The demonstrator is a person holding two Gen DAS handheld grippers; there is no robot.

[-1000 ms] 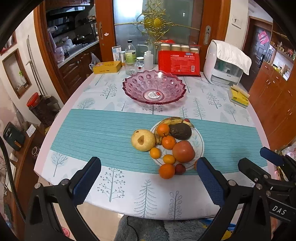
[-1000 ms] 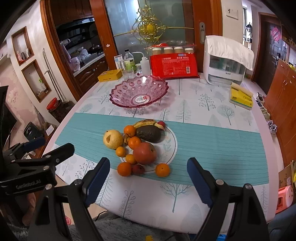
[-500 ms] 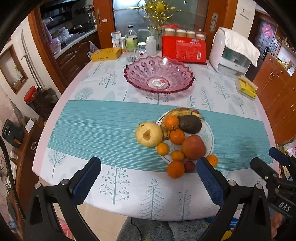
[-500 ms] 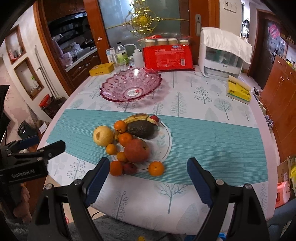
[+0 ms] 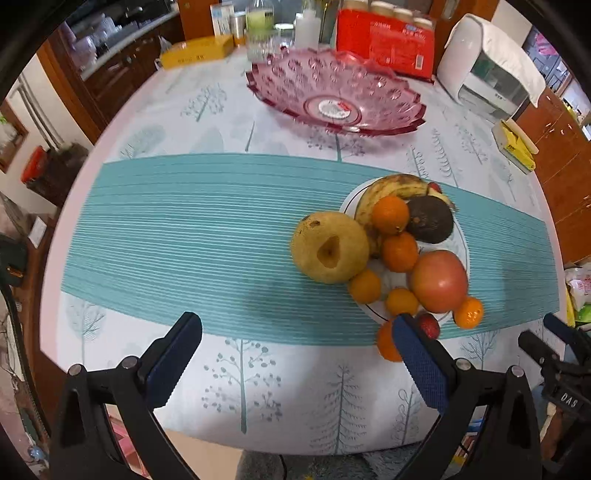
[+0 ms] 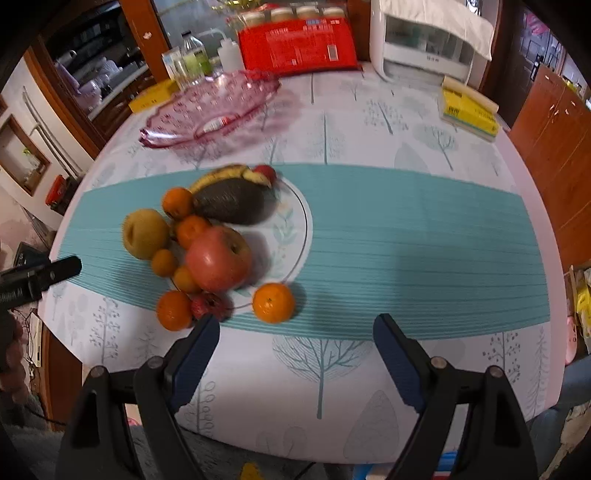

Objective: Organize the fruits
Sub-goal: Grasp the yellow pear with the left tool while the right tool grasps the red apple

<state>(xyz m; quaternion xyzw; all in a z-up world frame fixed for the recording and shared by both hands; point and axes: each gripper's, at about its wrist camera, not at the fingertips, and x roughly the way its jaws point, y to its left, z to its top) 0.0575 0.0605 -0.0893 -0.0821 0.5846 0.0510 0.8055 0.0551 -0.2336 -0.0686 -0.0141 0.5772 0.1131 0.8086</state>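
Observation:
A white plate (image 5: 461, 240) (image 6: 295, 236) on the teal runner holds a banana (image 5: 391, 186), an avocado (image 5: 430, 219), a red apple (image 5: 437, 280) (image 6: 218, 258) and several small oranges. A yellow pear (image 5: 328, 247) (image 6: 144, 232) leans against its left side. One orange (image 6: 273, 302) lies loose at the plate's near edge. An empty pink glass bowl (image 5: 334, 94) (image 6: 210, 107) stands behind. My left gripper (image 5: 295, 339) is open and empty, just short of the pear. My right gripper (image 6: 295, 339) is open and empty, just short of the loose orange.
At the table's back stand a red package (image 5: 384, 44), bottles (image 5: 258, 26), a yellow box (image 5: 197, 55) and a white appliance (image 5: 487, 70). A yellow sponge pack (image 6: 467, 109) lies at the right. The table's near edge runs under both grippers.
Both grippers have moved forward and down toward the fruit plate, which now looks larger and closer. Both stay open and empty.

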